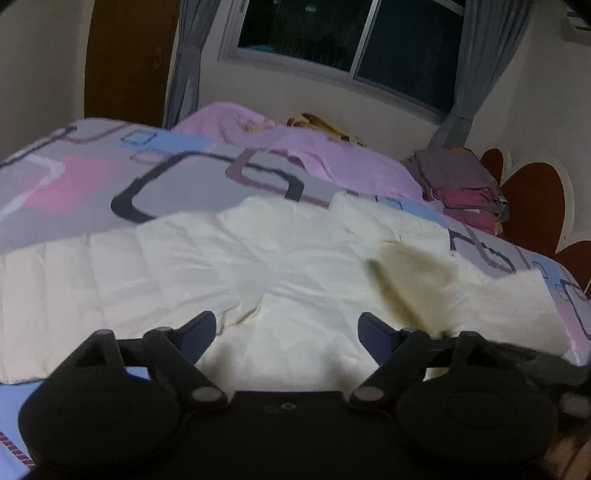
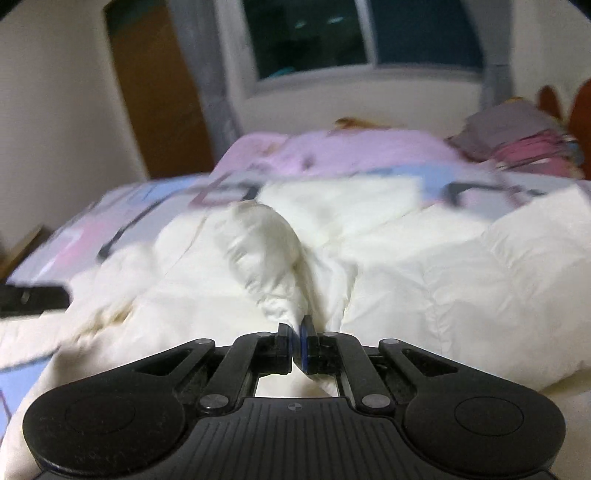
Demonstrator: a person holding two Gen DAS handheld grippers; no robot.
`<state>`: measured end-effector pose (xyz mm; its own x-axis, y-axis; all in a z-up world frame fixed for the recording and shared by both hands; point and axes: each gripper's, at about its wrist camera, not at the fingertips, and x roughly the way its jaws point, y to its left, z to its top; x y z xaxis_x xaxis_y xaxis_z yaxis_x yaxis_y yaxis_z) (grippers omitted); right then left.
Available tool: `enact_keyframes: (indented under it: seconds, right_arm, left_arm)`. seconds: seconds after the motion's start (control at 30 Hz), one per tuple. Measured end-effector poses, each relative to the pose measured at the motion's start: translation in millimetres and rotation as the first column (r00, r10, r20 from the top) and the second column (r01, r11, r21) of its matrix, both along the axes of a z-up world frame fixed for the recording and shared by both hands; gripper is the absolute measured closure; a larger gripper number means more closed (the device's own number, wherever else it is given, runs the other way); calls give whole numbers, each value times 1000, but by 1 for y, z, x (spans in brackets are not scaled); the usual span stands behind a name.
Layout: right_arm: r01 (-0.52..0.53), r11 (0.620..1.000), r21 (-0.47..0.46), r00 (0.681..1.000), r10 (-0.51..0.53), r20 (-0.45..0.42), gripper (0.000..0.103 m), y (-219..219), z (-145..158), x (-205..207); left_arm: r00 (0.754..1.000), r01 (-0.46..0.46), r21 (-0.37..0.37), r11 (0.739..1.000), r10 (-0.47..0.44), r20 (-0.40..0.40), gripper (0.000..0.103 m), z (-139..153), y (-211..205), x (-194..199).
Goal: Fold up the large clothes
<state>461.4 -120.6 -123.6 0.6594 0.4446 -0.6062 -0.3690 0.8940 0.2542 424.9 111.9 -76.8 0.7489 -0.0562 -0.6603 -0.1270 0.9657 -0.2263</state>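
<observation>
A large white quilted garment [image 1: 221,258] lies spread across the bed. In the left wrist view my left gripper [image 1: 287,323] hovers just above its near part, open, with nothing between the blue fingertips [image 1: 201,326]. A blurred brownish smear [image 1: 410,273] crosses the cloth to the right; I cannot tell what it is. In the right wrist view my right gripper [image 2: 297,325] is shut on a pinched fold of the white garment [image 2: 406,266], and a bunched ridge of cloth [image 2: 266,251] rises from the pads.
The bed has a grey, pink and blue patterned sheet [image 1: 92,177]. A lilac blanket [image 1: 332,158] and a stack of folded clothes [image 1: 461,184] lie at the far side, by the brown headboard [image 1: 532,199]. Beyond are a window [image 1: 351,33], curtains and a wooden door [image 1: 125,59].
</observation>
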Motion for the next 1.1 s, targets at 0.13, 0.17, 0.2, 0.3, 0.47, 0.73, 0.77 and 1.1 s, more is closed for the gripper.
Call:
enact_keyframes:
  seconds: [0.13, 0.17, 0.2, 0.3, 0.47, 0.73, 0.77, 1.1]
  right_arm:
    - [-19, 996, -88, 999, 21, 29, 68, 37, -5, -8]
    - [-7, 997, -82, 998, 12, 66, 41, 29, -2, -19]
    - [12, 997, -71, 996, -5, 94, 35, 25, 2, -25]
    - [49, 998, -28, 994, -46, 103, 35, -4, 11, -30]
    - [219, 976, -8, 974, -219, 62, 47, -85, 18, -38]
    - [455, 890, -23, 888, -456, -54, 60, -175, 2, -38]
    - [462, 886, -35, 884, -463, -58, 62, -177, 1, -35]
    - [537, 836, -108, 834, -546, -79, 64, -194, -13, -18]
  left_arm:
    - [1000, -9, -18, 1000, 9, -16, 3, -8, 8, 2]
    - [1000, -7, -26, 1000, 6, -15, 2, -10, 9, 3]
    - [1000, 4, -39, 999, -5, -20, 3, -12, 9, 6]
    - [998, 47, -82, 996, -50, -41, 7, -21, 4, 19]
    - [989, 107, -91, 990, -116, -94, 15, -45, -12, 54]
    - [979, 162, -124, 979, -175, -108, 80, -62, -21, 82]
    - [982, 161, -119, 980, -171, -78, 94, -57, -22, 79]
    - [997, 79, -58, 995, -79, -7, 95, -45, -3, 45]
